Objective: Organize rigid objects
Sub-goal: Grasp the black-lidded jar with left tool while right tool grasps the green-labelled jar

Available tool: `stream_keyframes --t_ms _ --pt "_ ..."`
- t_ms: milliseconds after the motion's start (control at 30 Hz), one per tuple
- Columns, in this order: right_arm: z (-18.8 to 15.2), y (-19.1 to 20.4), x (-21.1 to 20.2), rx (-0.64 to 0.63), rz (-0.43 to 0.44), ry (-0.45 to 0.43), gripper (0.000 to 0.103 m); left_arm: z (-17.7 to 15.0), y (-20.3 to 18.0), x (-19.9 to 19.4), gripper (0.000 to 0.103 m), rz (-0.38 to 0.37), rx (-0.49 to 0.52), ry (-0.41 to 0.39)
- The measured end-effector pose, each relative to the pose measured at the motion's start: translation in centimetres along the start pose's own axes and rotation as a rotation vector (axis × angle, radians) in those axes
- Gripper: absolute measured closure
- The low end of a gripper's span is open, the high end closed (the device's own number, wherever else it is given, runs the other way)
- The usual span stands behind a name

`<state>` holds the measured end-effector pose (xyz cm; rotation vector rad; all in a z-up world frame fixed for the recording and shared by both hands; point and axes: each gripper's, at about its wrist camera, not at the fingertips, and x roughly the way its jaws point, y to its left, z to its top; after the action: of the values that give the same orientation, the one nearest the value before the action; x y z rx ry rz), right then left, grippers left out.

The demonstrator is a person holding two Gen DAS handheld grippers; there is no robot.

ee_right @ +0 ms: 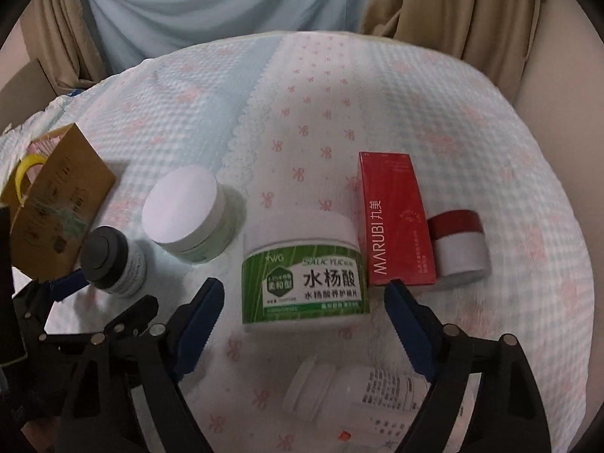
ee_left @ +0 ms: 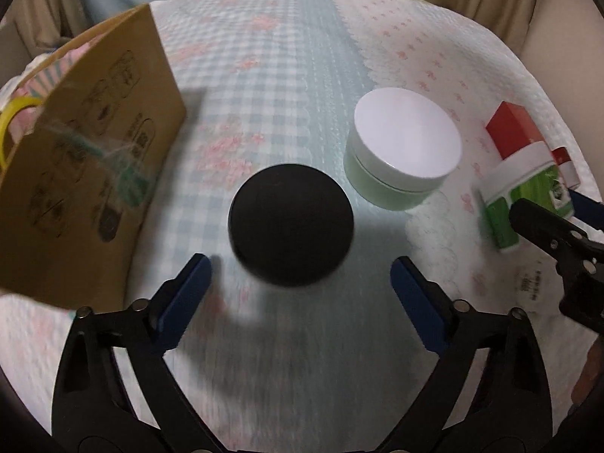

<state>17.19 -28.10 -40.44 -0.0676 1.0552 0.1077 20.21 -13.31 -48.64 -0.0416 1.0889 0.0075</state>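
My left gripper [ee_left: 300, 270] is open, its jaws on either side of the near edge of a black-capped bottle [ee_left: 290, 224], seen from above; the same bottle [ee_right: 113, 260] shows at the left of the right wrist view. My right gripper [ee_right: 302, 294] is open just in front of a green-labelled jar [ee_right: 304, 281]; it also shows in the left wrist view [ee_left: 524, 192]. A pale green jar with a white lid [ee_left: 402, 149] [ee_right: 188, 213], a red box [ee_right: 394, 221] and a red-and-white jar [ee_right: 458, 245] stand on the cloth. A white bottle [ee_right: 355, 390] lies on its side under the right gripper.
A brown cardboard box [ee_left: 83, 158] [ee_right: 56, 207] stands at the left with a yellow ring [ee_left: 11, 120] behind it. A patterned cloth [ee_left: 287, 75] covers the table. Curtains [ee_right: 226, 3] hang behind the far edge.
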Motion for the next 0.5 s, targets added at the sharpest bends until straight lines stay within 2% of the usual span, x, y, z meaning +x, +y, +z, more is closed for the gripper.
stream_keyframes --t_ms 100,167,267,333,400,433,500 --pt "-0.3 0.5 0.3 -0.017 -0.042 -0.013 0.02 0.3 0.0 0.5 0.011 0.003 0.011 -0.007" --pt "-0.2 0.8 0.4 -0.027 -0.069 -0.02 0.025 0.5 -0.1 0.5 0.012 0.004 0.021 -0.018" --pt "0.0 0.7 0.6 -0.021 -0.082 -0.024 0.028 0.6 0.0 0.4 0.027 0.015 0.027 -0.023" --pt "0.0 0.9 0.7 -0.024 -0.087 -0.025 0.028 0.7 0.0 0.4 0.031 0.017 0.031 -0.024" --pt "-0.2 1.3 0.8 -0.047 -0.108 -0.021 0.029 0.8 0.0 0.4 0.046 0.032 0.032 -0.027" --pt "-0.3 1.5 0.9 -0.054 -0.116 -0.017 0.036 0.8 0.0 0.2 0.049 0.034 0.035 -0.029" --pt "-0.4 1.4 1.2 -0.035 -0.095 -0.011 0.036 0.8 0.0 0.1 0.049 0.028 0.043 -0.028"
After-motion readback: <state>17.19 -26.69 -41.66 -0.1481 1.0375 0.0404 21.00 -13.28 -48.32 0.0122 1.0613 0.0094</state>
